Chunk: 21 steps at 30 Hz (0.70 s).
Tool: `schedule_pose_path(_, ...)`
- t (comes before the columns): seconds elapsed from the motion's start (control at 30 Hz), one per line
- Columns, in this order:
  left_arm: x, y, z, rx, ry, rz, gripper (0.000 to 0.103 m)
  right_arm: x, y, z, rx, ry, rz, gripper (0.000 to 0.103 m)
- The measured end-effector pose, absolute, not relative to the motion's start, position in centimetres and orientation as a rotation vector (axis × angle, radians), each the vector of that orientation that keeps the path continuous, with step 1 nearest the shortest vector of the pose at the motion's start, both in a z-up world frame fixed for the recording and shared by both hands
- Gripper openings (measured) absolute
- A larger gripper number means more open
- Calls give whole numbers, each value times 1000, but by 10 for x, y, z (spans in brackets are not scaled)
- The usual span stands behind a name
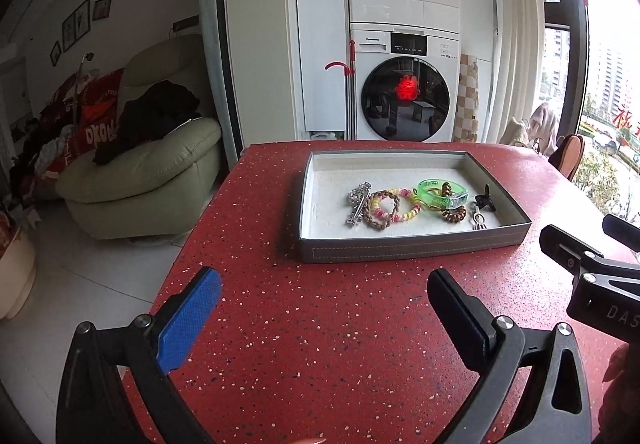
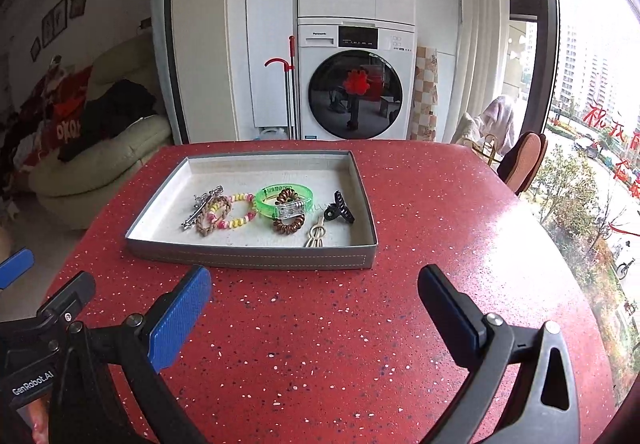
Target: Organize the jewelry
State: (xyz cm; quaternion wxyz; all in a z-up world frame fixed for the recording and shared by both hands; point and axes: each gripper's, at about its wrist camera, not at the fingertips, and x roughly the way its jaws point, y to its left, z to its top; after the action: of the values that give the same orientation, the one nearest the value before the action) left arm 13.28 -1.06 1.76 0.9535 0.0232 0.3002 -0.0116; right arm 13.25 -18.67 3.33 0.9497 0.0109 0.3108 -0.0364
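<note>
A grey tray [image 1: 412, 249] [image 2: 248, 259] sits on the red speckled table [image 1: 320, 344] [image 2: 440, 244]. In it lie a silver brooch [image 1: 357, 202] [image 2: 202, 206], a braided brown bracelet [image 1: 383, 214] [image 2: 211, 219], a pink-yellow bead bracelet [image 1: 412, 209] [image 2: 242, 219], a green bangle [image 1: 442, 194] [image 2: 286, 200], a brown coil hair tie [image 1: 454, 215] [image 2: 289, 225], a black claw clip [image 1: 486, 198] [image 2: 339, 208] and a pale hairpin [image 1: 478, 222] [image 2: 315, 234]. My left gripper [image 1: 324, 282] and right gripper [image 2: 314, 278] are open and empty, near the tray's front.
Stacked washer and dryer [image 1: 404, 44] stand behind the table. A pale green sofa [image 1: 152, 168] with clothes is at the left. A window [image 2: 592, 124] and chair [image 2: 524, 160] are at the right. The table edge drops to a white floor at the left.
</note>
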Motion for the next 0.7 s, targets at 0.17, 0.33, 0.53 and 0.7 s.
schedule_pose_path(0.17,129,-13,16,53,614,-21,103,125,-188,35,31,626,-77,103)
schedule_pose_path(0.33,126,-12,15,44,620,-16,103,119,-191,35,38,623,-83,103)
schedule_pose_path(0.53,126,-13,13,42,632,-12,103,116,-193,36,39,620,-83,103)
schedule_pose_path(0.7,126,-13,12,46,643,-11,103,116,-193,36,37,620,-83,103)
